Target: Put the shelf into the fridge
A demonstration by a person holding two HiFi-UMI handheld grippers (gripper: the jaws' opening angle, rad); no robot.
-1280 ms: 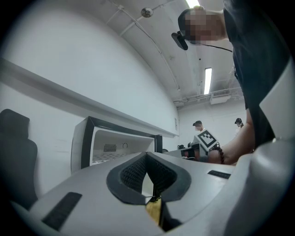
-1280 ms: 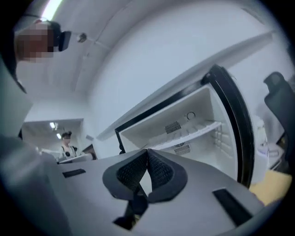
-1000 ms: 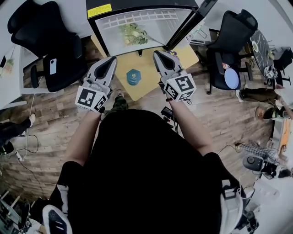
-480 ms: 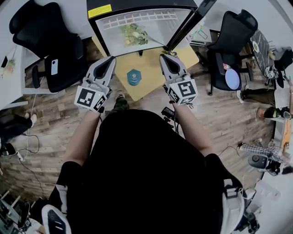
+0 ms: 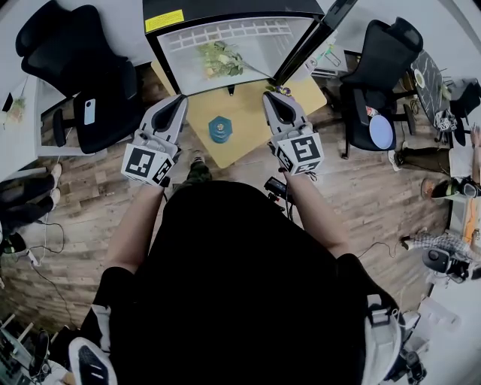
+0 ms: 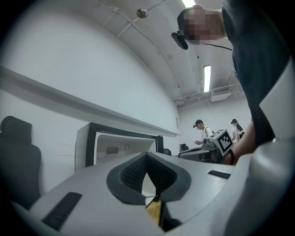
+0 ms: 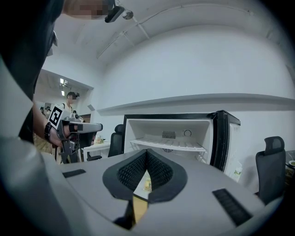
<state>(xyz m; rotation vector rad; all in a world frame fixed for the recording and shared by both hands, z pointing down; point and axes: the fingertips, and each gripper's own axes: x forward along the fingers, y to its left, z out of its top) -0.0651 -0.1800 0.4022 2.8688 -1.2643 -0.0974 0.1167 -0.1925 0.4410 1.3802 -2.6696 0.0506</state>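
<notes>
the left tool [image 5: 179, 104] and right tool [image 5: 271, 102], both pressed together and empty, hover side by side at the table [image 5: 244, 128] before the open fridge [image 5: 225, 10], whose white shelf [image 5: 252, 31] lies inside.

The left gripper [image 5: 181, 99] and right gripper [image 5: 269, 98] hang above a yellow table [image 5: 248, 122], facing the open fridge [image 5: 233, 9] holding leafy greens [image 5: 218, 57].

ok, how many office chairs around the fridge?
2. One office chair stands left of the open fridge, the other to its right. Clutter at the far right edge may hide more.
</notes>
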